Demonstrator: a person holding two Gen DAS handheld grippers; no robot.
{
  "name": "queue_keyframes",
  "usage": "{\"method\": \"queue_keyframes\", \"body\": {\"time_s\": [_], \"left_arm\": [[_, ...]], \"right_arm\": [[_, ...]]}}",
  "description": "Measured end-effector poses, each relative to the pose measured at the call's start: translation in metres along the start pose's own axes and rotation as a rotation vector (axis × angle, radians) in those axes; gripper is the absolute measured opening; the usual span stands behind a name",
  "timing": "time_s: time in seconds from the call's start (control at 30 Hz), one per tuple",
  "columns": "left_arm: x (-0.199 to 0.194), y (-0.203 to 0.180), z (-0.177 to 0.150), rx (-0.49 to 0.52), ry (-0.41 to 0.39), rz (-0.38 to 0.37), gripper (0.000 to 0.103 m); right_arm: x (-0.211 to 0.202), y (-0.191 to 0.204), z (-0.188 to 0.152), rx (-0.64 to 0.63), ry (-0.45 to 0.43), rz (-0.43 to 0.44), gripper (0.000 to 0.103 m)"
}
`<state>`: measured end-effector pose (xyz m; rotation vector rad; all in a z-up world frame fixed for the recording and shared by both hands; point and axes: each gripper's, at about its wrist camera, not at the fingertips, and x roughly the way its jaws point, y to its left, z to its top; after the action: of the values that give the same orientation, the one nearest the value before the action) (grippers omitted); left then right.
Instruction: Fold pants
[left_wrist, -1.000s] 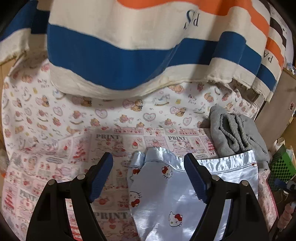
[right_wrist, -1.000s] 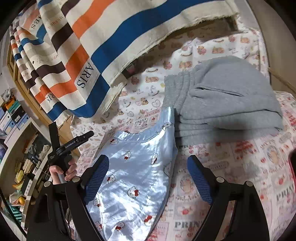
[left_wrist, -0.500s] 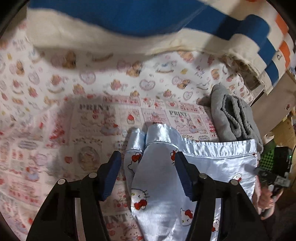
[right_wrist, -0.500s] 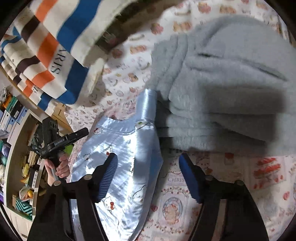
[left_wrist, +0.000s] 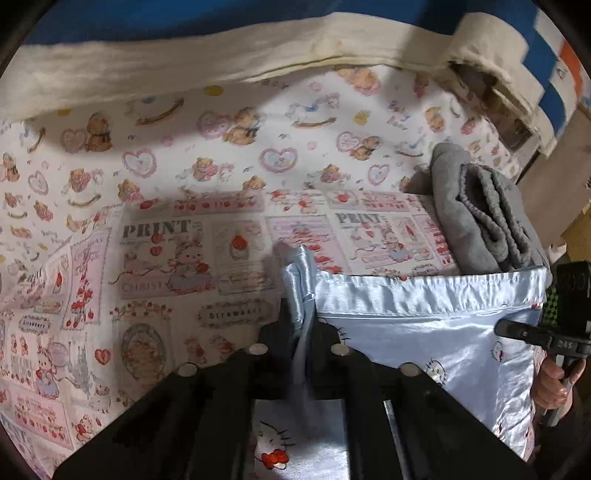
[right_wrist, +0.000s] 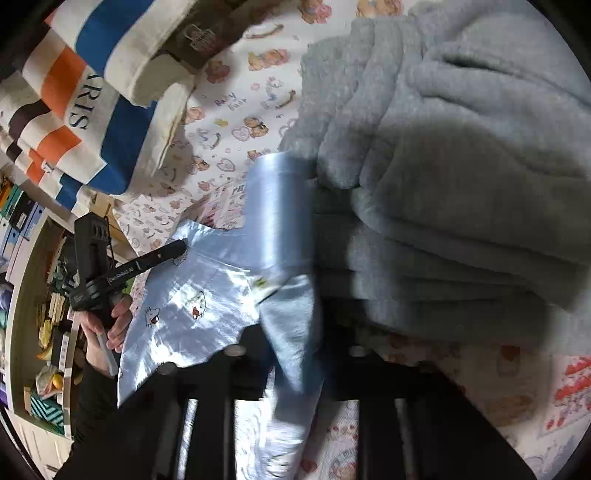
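Observation:
Light blue satin pants (left_wrist: 424, 332) with a cartoon cat print lie flat on the printed bedcover (left_wrist: 166, 240), waistband towards the far side. My left gripper (left_wrist: 301, 321) is at the waistband's left corner. Its jaws are closing, and the pads pinch a bunched fold of the satin. In the right wrist view the pants (right_wrist: 192, 306) spread to the left. My right gripper (right_wrist: 295, 332) is at the waistband's other corner, its jaws closing with cloth squeezed between them. Each view shows the other gripper at its edge, held in a hand (right_wrist: 114, 325).
Folded grey sweatpants (right_wrist: 443, 184) lie just beyond the right corner and touch the satin; they also show as a grey stack (left_wrist: 480, 221). A striped blue, orange and cream blanket (right_wrist: 92, 110) hangs over the far side. Cluttered shelves (right_wrist: 37, 295) stand off the bed.
Both grippers have come down and forward onto the waistband corners. Their jaws, wide open before, have closed on the satin, which now bunches up between them.

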<state>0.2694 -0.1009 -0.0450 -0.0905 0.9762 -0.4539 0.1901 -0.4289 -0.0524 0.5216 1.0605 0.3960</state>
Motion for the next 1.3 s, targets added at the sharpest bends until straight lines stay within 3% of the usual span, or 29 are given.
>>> {"method": "queue_keyframes", "body": {"time_s": [0.1, 0.23, 0.4, 0.7, 0.77, 0.8, 0.87, 1.03, 1.3], "left_arm": [[-0.017, -0.003, -0.001, 0.037, -0.068, 0.013, 0.004], [-0.046, 0.006, 0.004, 0.03, -0.144, 0.009, 0.004], [-0.077, 0.029, 0.015, 0.0, -0.224, 0.076, 0.004], [-0.069, 0.076, 0.028, -0.063, -0.219, 0.163, 0.007], [-0.063, 0.08, 0.027, -0.071, -0.204, 0.194, 0.019], [-0.064, 0.081, 0.024, -0.067, -0.212, 0.213, 0.022], [-0.071, 0.08, 0.016, -0.041, -0.24, 0.239, 0.039], [-0.118, 0.06, -0.011, 0.035, -0.368, 0.327, 0.04], [-0.22, -0.01, -0.084, 0.11, -0.606, 0.402, 0.046]], "right_arm": [[0.001, 0.018, 0.0, -0.059, -0.016, -0.052, 0.004], [-0.001, 0.051, 0.003, -0.129, -0.045, -0.039, 0.003], [0.012, 0.091, 0.033, -0.18, -0.11, -0.103, 0.003], [0.051, 0.126, 0.08, -0.211, -0.158, -0.17, 0.004], [0.058, 0.13, 0.081, -0.217, -0.149, -0.231, 0.015], [0.059, 0.131, 0.079, -0.222, -0.139, -0.256, 0.032], [0.054, 0.133, 0.073, -0.238, -0.176, -0.297, 0.058], [0.008, 0.139, 0.052, -0.287, -0.298, -0.356, 0.06], [-0.104, 0.168, -0.038, -0.371, -0.42, -0.142, 0.065]]}}
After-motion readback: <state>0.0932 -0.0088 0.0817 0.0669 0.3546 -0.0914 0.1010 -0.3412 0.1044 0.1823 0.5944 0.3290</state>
